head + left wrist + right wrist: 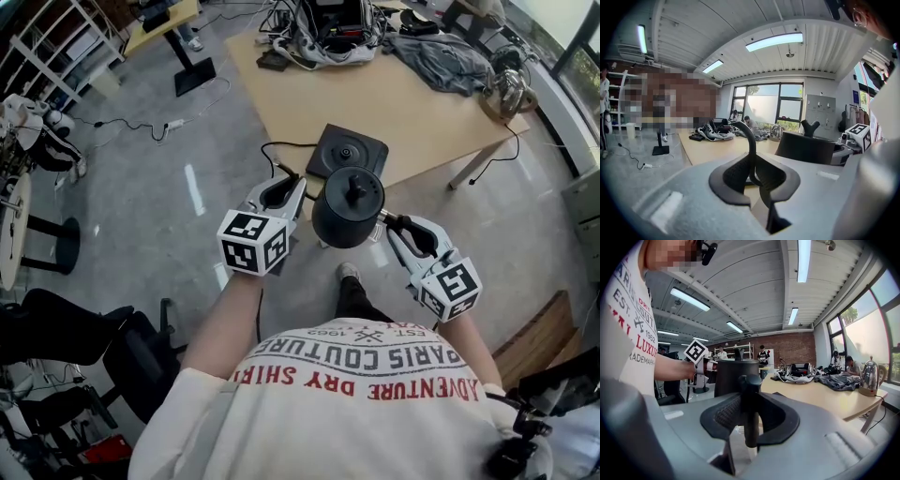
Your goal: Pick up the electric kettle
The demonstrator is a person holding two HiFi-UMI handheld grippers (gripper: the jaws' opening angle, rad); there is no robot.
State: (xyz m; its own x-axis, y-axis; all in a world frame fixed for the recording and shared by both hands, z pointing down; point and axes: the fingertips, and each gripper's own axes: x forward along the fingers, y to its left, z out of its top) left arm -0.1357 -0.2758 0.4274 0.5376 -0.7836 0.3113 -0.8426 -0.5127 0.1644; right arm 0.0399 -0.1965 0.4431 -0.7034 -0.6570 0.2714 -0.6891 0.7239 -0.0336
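Observation:
The black electric kettle [347, 208] hangs in the air in front of the person, off its square black base [347, 152], which lies near the edge of the wooden table [281, 94]. My right gripper [398, 225] is shut on the kettle's handle [749, 399], a black upright bar between the pads, with the kettle body [736, 376] just beyond. My left gripper [286, 192] is beside the kettle's left flank and shut on a thin curved black strand [751, 140], apparently the base's power cord [270, 155]. In the left gripper view, the kettle [806, 147] stands to the right of the jaws.
A steel kettle [506, 89], grey clothing [441, 61] and a heap of gear [328, 28] lie on the far part of the table. Black chairs [56, 328] stand at the left on the grey floor. People sit and stand in the background.

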